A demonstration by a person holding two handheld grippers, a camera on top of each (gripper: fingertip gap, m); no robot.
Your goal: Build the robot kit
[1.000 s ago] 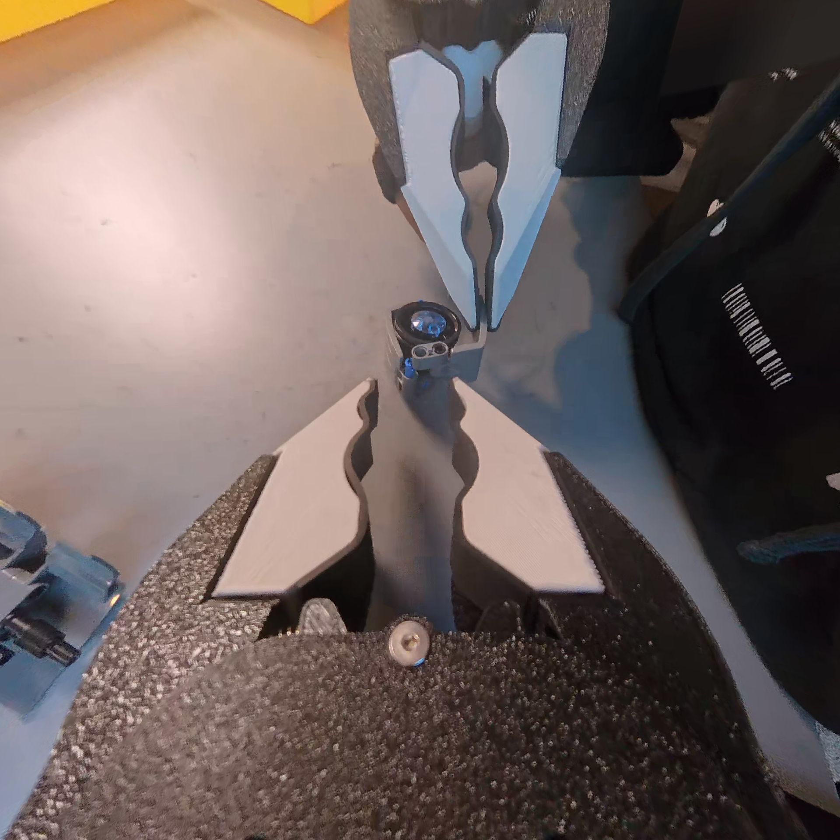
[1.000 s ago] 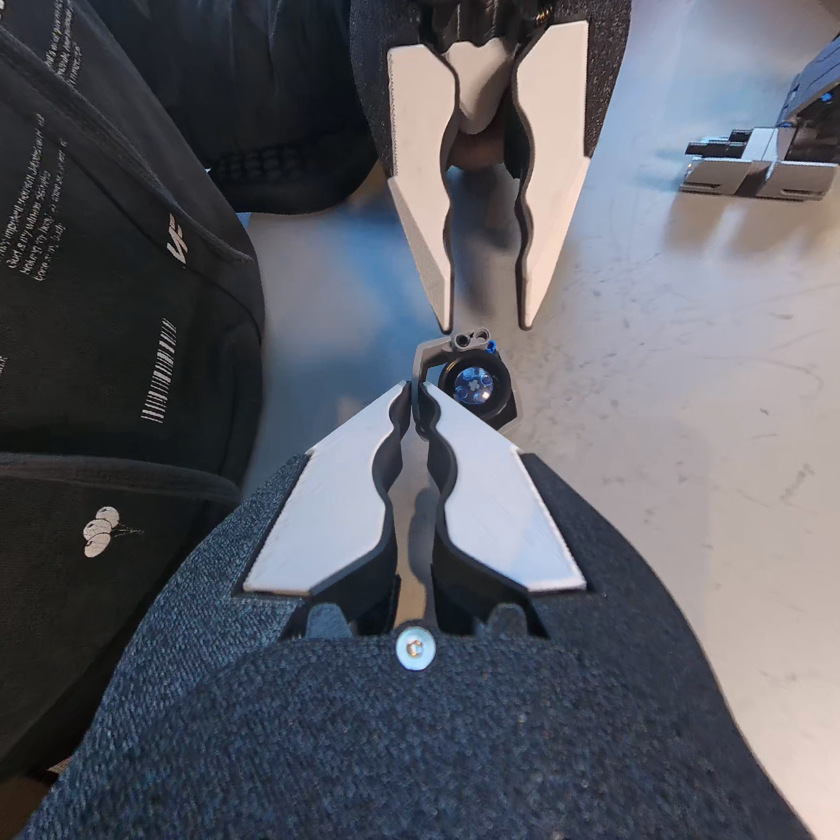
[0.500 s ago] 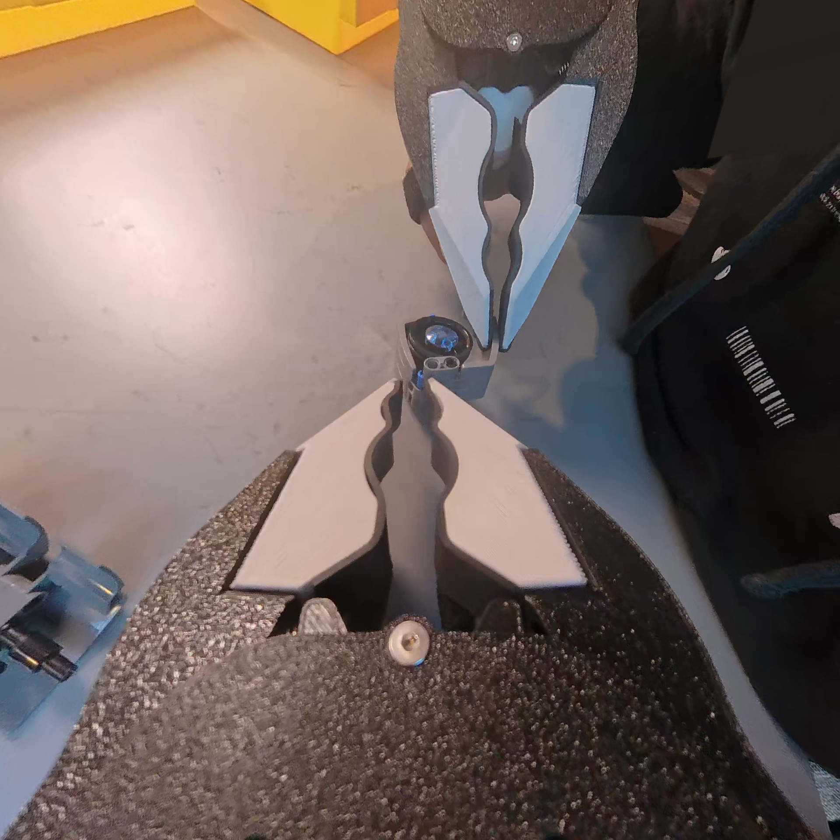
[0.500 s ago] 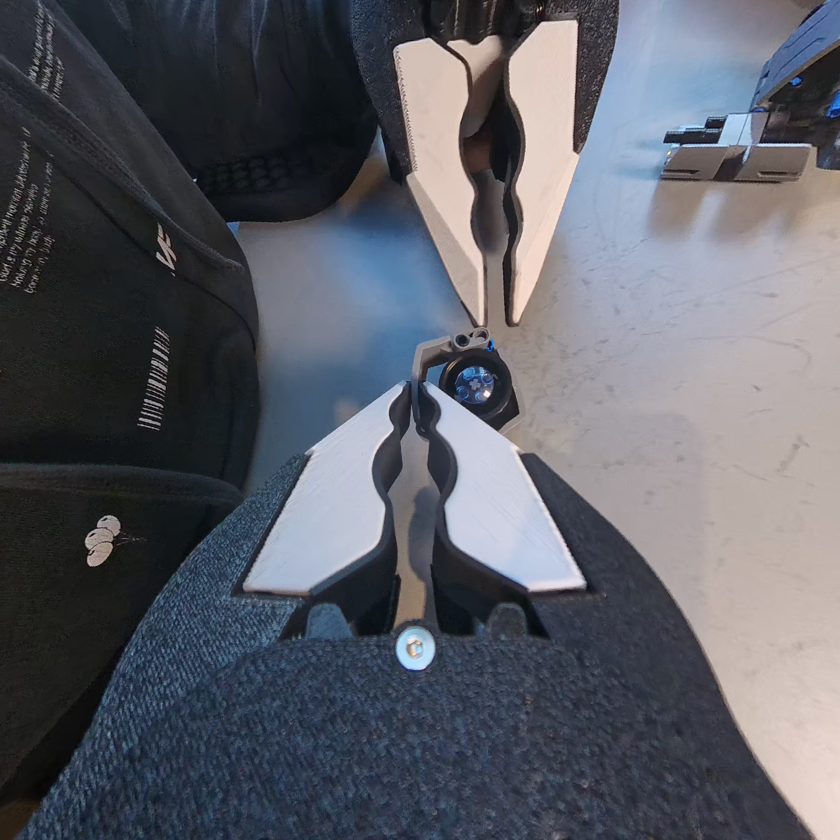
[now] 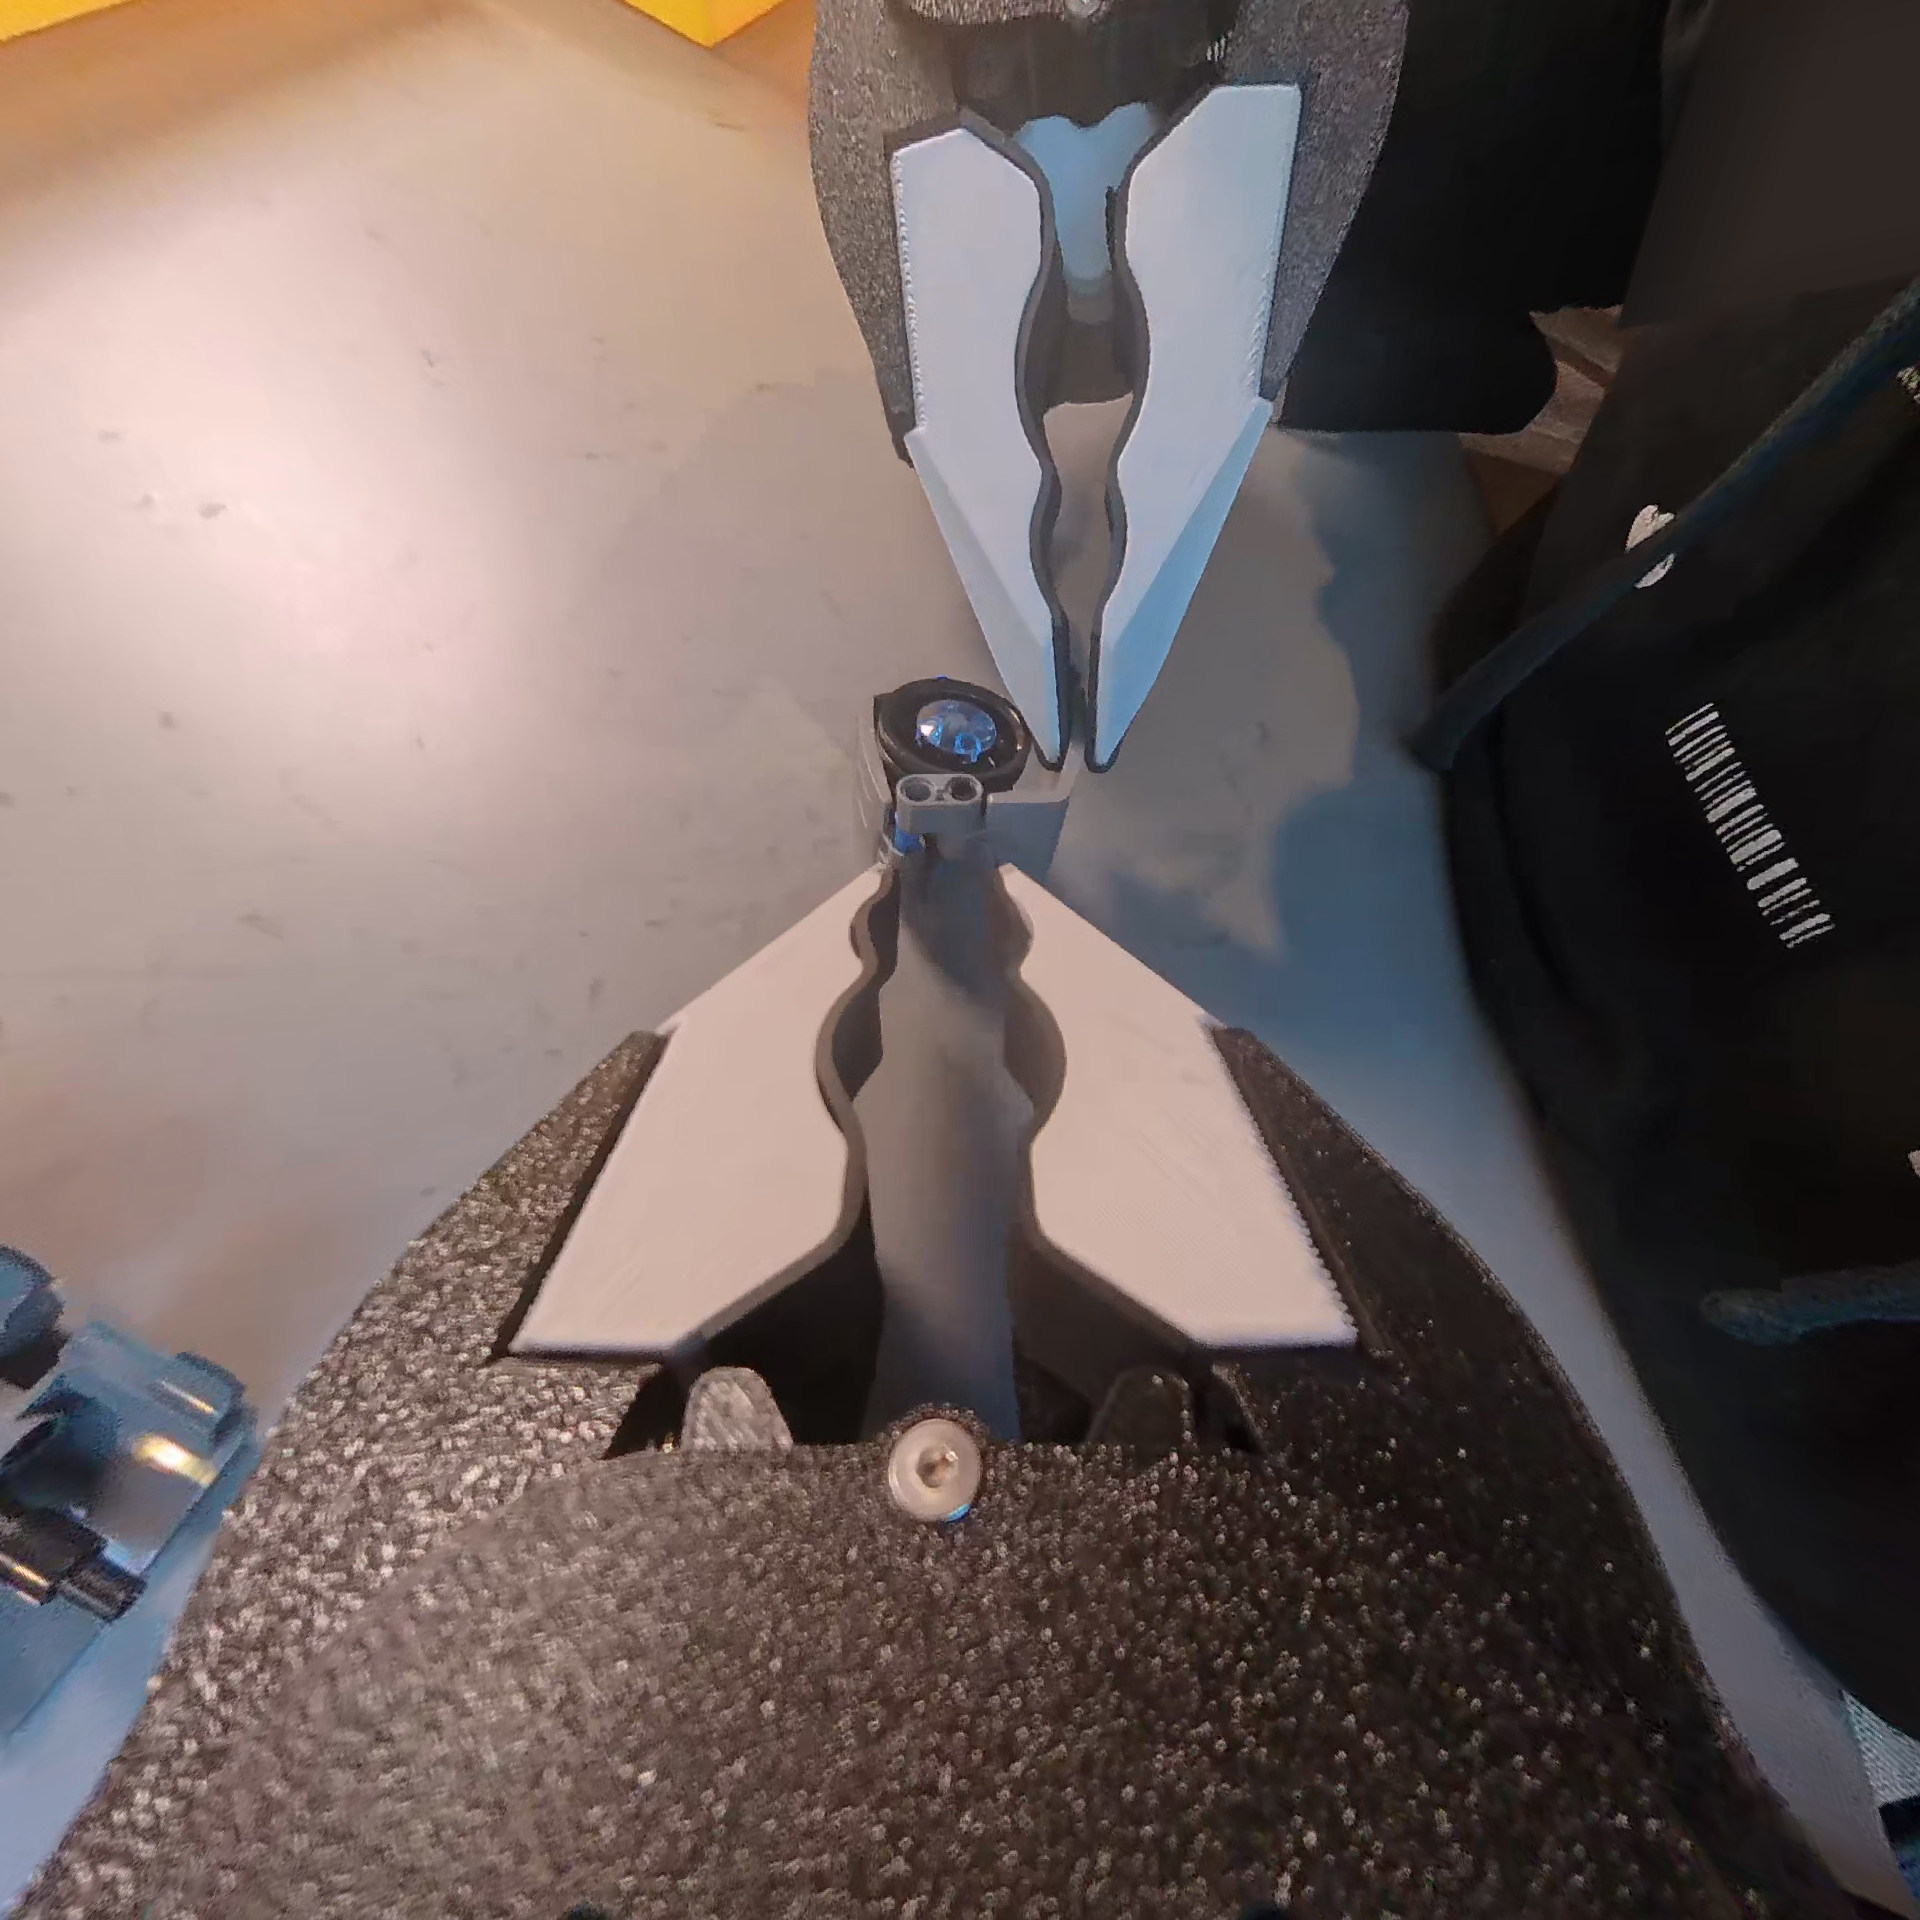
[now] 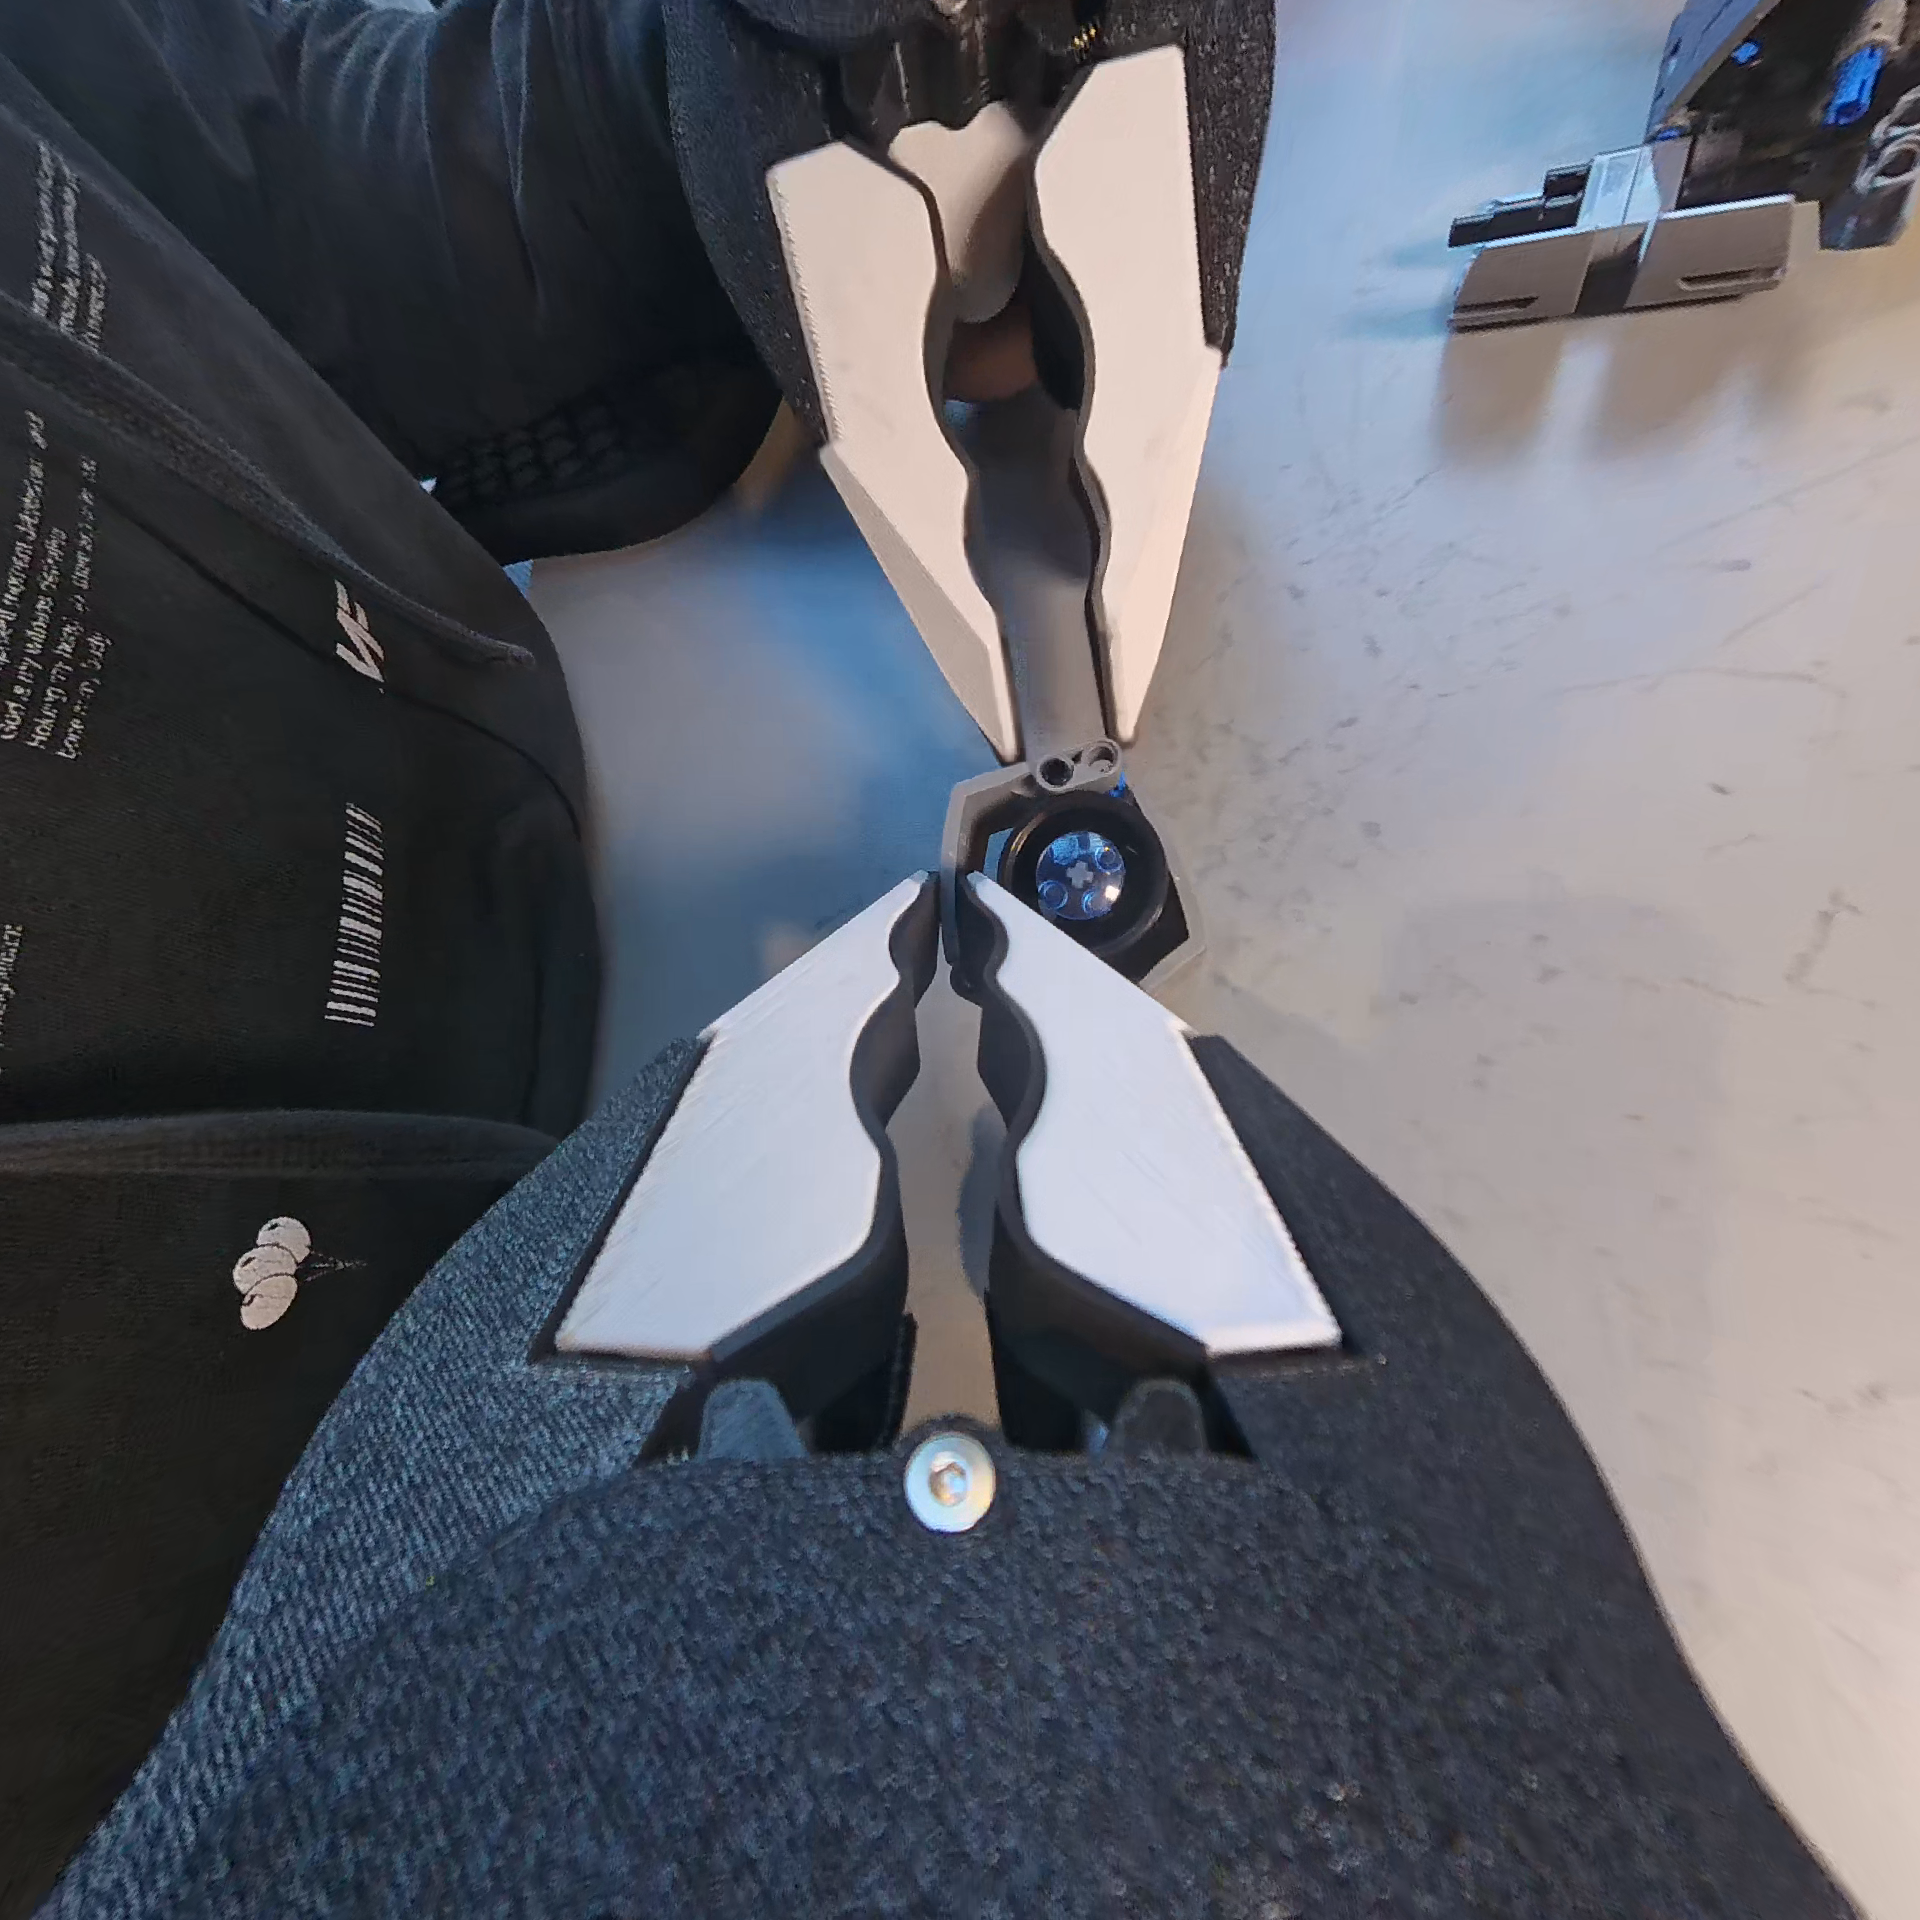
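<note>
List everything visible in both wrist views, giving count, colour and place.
small brick assembly: one, grey bracket with black ring and clear blue centre, between the two grippers
brick model: one, grey and black, farther off on the surface
yellow object: one, far edge
black garment: one, white print, beside the grippers
surface: one, pale grey
left gripper: one, jaws apart at the assembly's grey connector
right gripper: one, pinching the bracket's edge

1. A workshop or lab floor: bare grey scuffed concrete floor spreads left of the left jaws
2. A yellow edge lies far ahead of them
3. A grey-and-black brick-built model sits ahead-right of the right jaws
</note>
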